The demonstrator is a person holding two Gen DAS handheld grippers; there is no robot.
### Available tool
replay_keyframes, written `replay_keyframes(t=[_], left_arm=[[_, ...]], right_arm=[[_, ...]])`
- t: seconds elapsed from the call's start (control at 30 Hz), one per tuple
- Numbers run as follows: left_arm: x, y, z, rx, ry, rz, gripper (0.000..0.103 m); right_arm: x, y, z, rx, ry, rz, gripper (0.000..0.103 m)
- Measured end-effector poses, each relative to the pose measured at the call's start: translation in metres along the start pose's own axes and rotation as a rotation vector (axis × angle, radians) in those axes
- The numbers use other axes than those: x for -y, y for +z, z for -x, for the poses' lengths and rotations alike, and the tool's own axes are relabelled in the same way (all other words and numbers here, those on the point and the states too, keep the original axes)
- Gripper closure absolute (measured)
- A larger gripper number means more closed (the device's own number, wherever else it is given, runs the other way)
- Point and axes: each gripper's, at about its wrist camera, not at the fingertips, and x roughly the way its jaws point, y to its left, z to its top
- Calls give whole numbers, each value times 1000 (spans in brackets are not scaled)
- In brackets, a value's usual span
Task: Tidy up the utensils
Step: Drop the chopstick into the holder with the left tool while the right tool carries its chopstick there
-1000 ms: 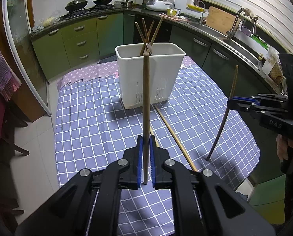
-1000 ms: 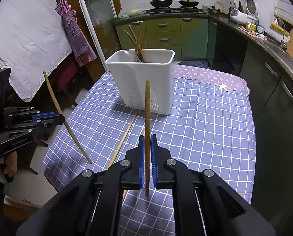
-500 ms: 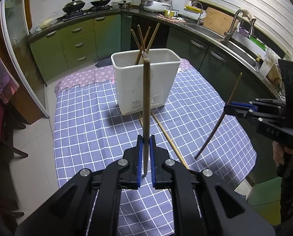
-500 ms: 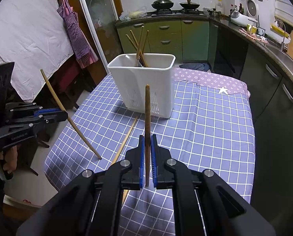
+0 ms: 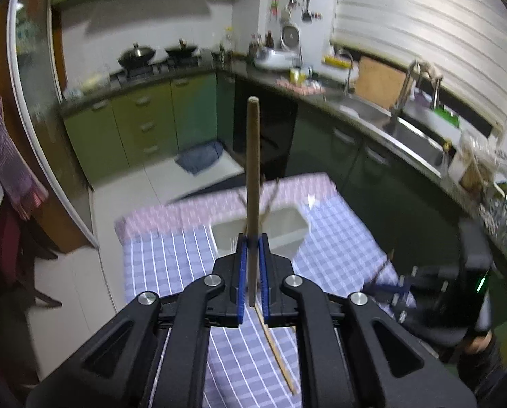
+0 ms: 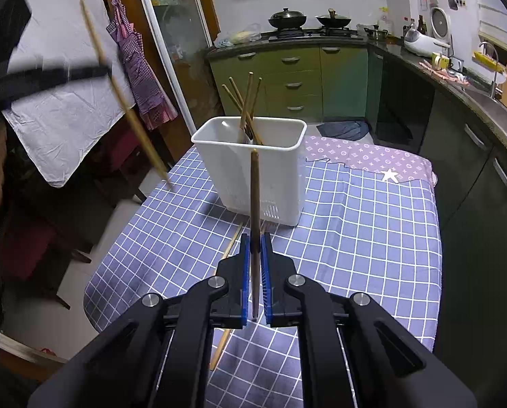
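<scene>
A white utensil holder point(image 6: 280, 176) stands on the checked tablecloth point(image 6: 355, 238) with several chopsticks point(image 6: 245, 105) leaning inside it. My right gripper point(image 6: 255, 241) is shut on a brown chopstick point(image 6: 254, 197), held upright just in front of the holder. My left gripper point(image 5: 252, 241) is shut on another chopstick point(image 5: 253, 156), high above the holder point(image 5: 287, 227). In the right wrist view the left gripper point(image 6: 100, 68) is blurred at the upper left, its chopstick point(image 6: 127, 102) slanting down toward the table's left edge. A loose chopstick point(image 6: 231, 244) lies on the cloth below the holder.
Green kitchen cabinets point(image 6: 287, 78) and a stove with pans point(image 6: 287, 18) line the far wall. A sink and counter point(image 5: 416, 136) run along the right side. An apron point(image 6: 137, 68) and a white cloth point(image 6: 59, 125) hang at the left. A person's hand point(image 5: 478, 343) holds the right gripper.
The left gripper has risen sharply with its chopstick, so the holder now sits low in its view. The right gripper has stayed in place with its chopstick.
</scene>
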Motion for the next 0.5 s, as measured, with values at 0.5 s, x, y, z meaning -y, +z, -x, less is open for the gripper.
replay_keyframes(t=[0.5], left_arm=[[-12,36,-96,-52,70,54,96]], right_arm=[[13,4,16,32,-2,-14,96]])
